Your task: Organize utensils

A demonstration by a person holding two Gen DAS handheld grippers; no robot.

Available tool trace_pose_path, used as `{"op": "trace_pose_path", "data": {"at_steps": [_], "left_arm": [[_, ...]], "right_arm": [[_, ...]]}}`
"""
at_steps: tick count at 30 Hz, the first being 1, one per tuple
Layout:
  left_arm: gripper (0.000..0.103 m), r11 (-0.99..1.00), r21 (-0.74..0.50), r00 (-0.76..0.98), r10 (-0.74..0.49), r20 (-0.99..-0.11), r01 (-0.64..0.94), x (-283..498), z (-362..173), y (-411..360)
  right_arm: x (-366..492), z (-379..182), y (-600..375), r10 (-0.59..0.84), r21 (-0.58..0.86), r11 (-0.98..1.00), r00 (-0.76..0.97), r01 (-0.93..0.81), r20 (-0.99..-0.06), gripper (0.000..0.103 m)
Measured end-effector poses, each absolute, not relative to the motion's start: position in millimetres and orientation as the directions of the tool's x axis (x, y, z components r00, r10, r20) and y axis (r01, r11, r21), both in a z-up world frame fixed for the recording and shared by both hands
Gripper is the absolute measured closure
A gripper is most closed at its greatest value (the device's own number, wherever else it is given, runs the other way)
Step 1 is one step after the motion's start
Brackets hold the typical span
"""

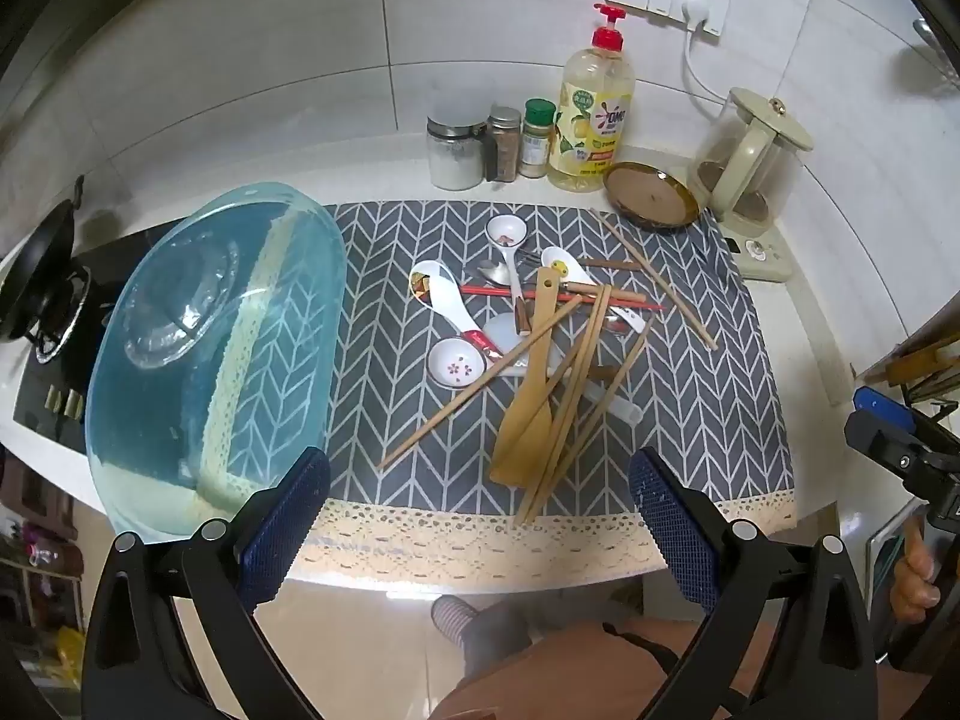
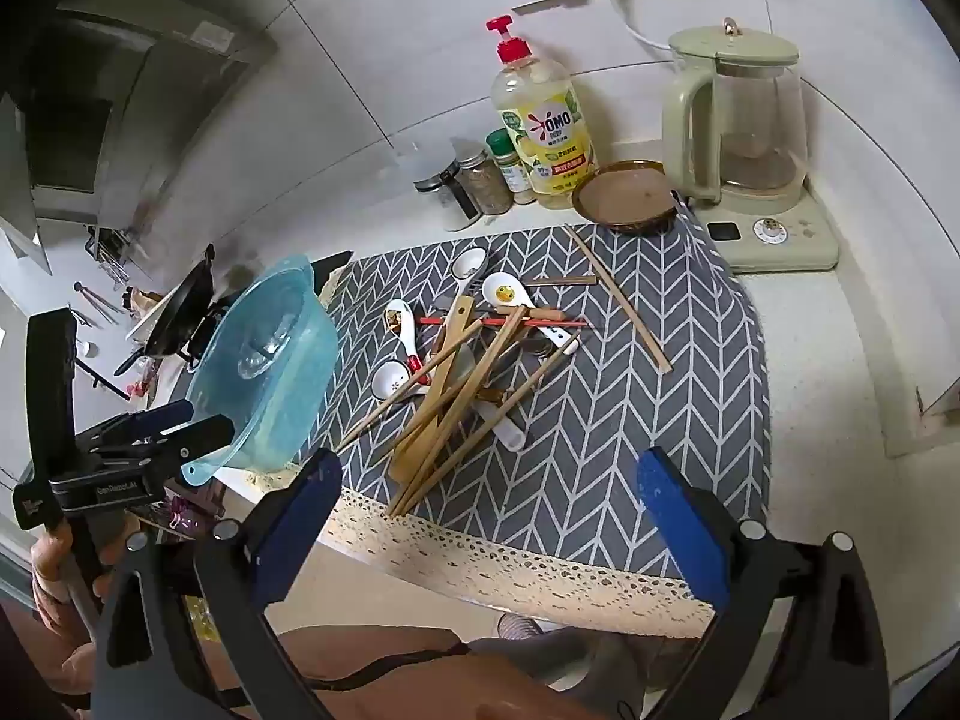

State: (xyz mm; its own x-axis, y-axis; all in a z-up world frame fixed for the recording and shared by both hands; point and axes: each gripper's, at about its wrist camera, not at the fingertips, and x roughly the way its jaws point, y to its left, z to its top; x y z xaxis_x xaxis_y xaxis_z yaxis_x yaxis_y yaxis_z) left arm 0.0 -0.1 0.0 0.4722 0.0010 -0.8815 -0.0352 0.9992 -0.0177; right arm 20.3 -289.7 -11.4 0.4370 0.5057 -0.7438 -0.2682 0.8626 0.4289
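Left wrist view: left gripper [image 1: 480, 516] and right gripper [image 2: 489, 522] gape empty. Tangled chopsticks [image 1: 576, 372] look light, stiff, slippery; best pinched mid-shaft.

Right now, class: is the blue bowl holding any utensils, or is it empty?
Empty. Through the clear blue bowl only the mat shows; the utensils all lie piled on the mat beside it.

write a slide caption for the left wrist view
Open left gripper hovers before jumbled spoons and chopsticks on a patterned mat, blue bowl alongside.
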Motion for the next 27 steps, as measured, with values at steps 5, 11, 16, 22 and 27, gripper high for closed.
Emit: {"op": "trace_pose_path", "data": {"at_steps": [5, 11, 16, 22, 27], "left_arm": [[0.004, 0.999, -0.021, 0.472, -0.002, -0.882, -0.035, 0.0, -0.1, 0.0], [0.004, 0.999, -0.02, 0.469, -0.001, -0.883, -0.036, -1.0, 0.2, 0.6], [0.004, 0.999, -0.018, 0.466, 0.001, -0.885, -0.036, -0.3, -0.3, 0.0], [0.004, 0.999, -0.018, 0.463, 0.0, -0.886, -0.034, -3.3, -5.4, -0.6], [0.004, 0.999, -0.019, 0.462, -0.002, -0.887, -0.033, -4.5, -7.1, 0.1]], "right_arm": [[17.1, -13.0, -290.7, 0.509, 0.431, 0.86, 0.435, -0.272, -0.742, 0.007], [16.3, -10.6, -287.0, 0.505, 0.422, 0.863, 0.436, -0.279, -0.745, 0.007], [18.5, -11.2, -285.7, 0.502, 0.418, 0.865, 0.433, -0.28, -0.749, 0.007], [18.5, -10.5, -285.1, 0.502, 0.417, 0.864, 0.43, -0.282, -0.75, 0.007], [18.4, -9.9, -285.0, 0.503, 0.416, 0.863, 0.43, -0.285, -0.75, 0.007]]}}
